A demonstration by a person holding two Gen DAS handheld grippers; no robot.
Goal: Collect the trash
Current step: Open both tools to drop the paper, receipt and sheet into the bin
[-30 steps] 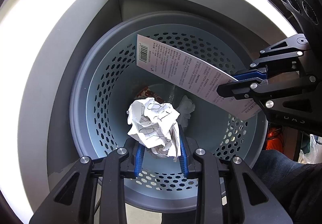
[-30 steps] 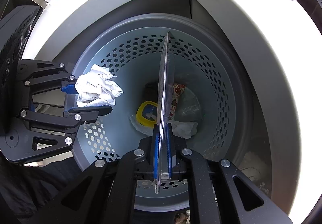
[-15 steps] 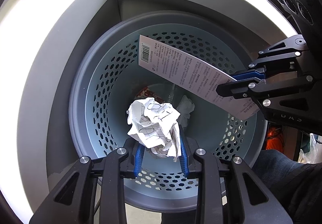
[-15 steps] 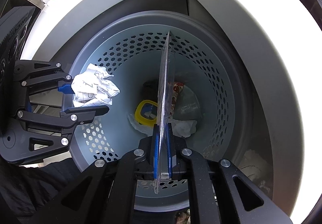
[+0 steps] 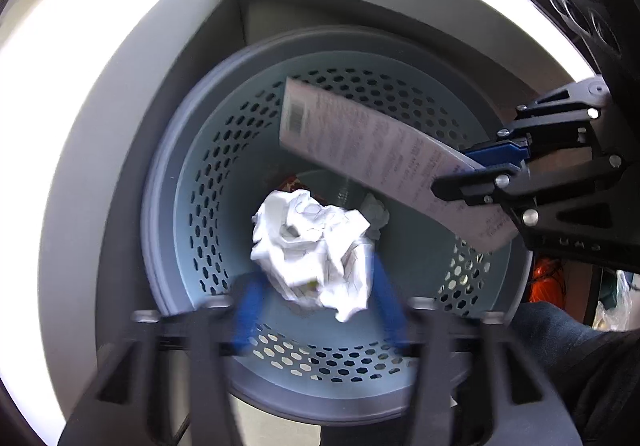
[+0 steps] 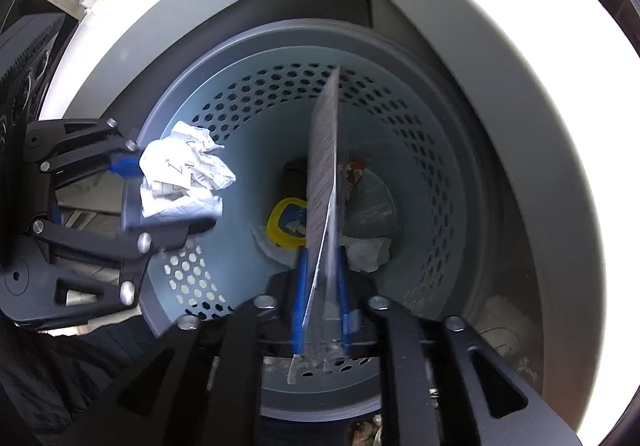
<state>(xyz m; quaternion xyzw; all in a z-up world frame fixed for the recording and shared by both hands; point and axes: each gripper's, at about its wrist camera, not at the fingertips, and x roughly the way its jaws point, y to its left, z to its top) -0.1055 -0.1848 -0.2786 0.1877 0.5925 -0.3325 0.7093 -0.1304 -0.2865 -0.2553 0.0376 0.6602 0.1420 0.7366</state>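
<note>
A blue-grey perforated bin point(image 5: 192, 205) fills both views, standing in a pale corner with some rubbish already on its floor: a yellow-rimmed lid point(image 6: 286, 221), a crumpled white tissue point(image 6: 368, 252) and a printed wrapper point(image 6: 352, 171) at the far side. Both tools hang over its mouth, pointing steeply down. The left tool point(image 5: 316, 300) has just been opening; its blue pads point(image 5: 248, 302) now stand apart from the crumpled paper ball point(image 5: 312, 246), which sits loose between them (motion blur makes it hard to say whether one pad grazes it) and looks about to fall. The ball is very light, soft and springy, so it would crush under any pinch and is best taken across its thickest middle. To the right, the right tool point(image 6: 322, 286) has also just been opening, and its pads show a narrow gap on either side of the printed paper slip point(image 5: 360, 141), which stands on edge between them, barcode end toward the far wall. The slip is thin, slick and floppy along its length, easiest held near one short end; released, it will probably flutter rather than drop straight, though the bin's wide mouth should catch it.
</note>
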